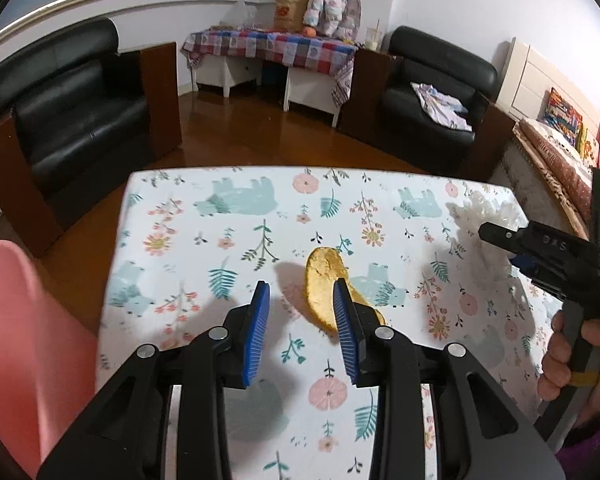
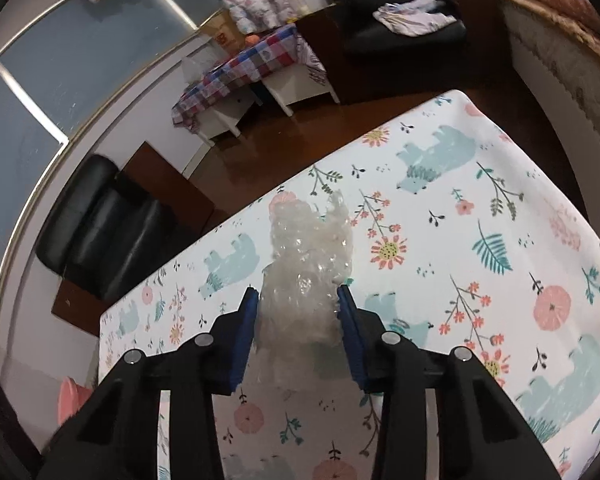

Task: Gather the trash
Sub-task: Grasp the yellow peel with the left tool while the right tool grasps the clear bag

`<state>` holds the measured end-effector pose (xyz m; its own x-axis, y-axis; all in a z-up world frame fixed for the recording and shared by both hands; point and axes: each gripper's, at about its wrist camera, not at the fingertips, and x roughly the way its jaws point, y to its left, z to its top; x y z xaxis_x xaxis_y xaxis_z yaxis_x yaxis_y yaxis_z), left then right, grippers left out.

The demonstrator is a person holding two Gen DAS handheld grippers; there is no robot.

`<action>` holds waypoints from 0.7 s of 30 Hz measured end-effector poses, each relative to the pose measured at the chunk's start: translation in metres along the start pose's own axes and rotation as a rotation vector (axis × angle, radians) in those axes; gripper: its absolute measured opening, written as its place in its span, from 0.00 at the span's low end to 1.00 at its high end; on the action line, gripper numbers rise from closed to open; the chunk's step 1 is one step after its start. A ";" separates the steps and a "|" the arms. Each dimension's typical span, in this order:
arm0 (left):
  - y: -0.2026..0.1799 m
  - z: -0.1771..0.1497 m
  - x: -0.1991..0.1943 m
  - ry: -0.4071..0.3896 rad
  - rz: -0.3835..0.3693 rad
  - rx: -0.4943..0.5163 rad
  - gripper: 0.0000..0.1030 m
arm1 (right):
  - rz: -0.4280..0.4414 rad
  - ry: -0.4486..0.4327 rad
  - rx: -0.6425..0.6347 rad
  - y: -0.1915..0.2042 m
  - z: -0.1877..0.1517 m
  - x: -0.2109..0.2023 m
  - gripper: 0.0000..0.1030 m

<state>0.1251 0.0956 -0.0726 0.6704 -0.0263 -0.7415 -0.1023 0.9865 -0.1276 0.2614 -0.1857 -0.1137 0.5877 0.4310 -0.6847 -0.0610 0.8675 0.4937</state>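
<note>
Item 1: bubble wrap wad [image 2: 306, 276], near the tabletop [image 2: 480, 208] far edge, between the right gripper [image 2: 298, 320] pads, which touch both sides. Confirm a firm clamp before you lift; it crushes easily.

Item 2: orange peel [image 1: 324, 288], mid-tabletop, at one o'clock of the left gripper [image 1: 302, 330], jaws apart and empty. Shift toward it so both pads straddle the peel, then close low.

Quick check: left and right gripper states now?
Left gripper: open, empty, beside the yellow peel.
Right gripper: shut on the crumpled clear bubble wrap.
</note>
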 end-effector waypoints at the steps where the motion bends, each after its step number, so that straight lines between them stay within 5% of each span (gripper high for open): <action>1: -0.001 0.000 0.005 0.009 0.002 0.000 0.32 | 0.002 -0.004 -0.015 0.001 -0.001 0.000 0.35; 11: -0.017 -0.003 0.020 0.035 0.000 0.014 0.31 | 0.017 -0.025 -0.106 0.017 -0.008 -0.014 0.34; 15: -0.025 -0.004 0.018 0.025 0.010 0.026 0.06 | 0.022 -0.033 -0.138 0.023 -0.015 -0.027 0.34; 21: -0.036 -0.010 0.004 -0.002 0.008 0.035 0.02 | 0.035 -0.033 -0.176 0.027 -0.026 -0.049 0.34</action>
<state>0.1237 0.0581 -0.0775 0.6714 -0.0176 -0.7409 -0.0827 0.9917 -0.0985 0.2094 -0.1766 -0.0805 0.6084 0.4560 -0.6496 -0.2203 0.8833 0.4138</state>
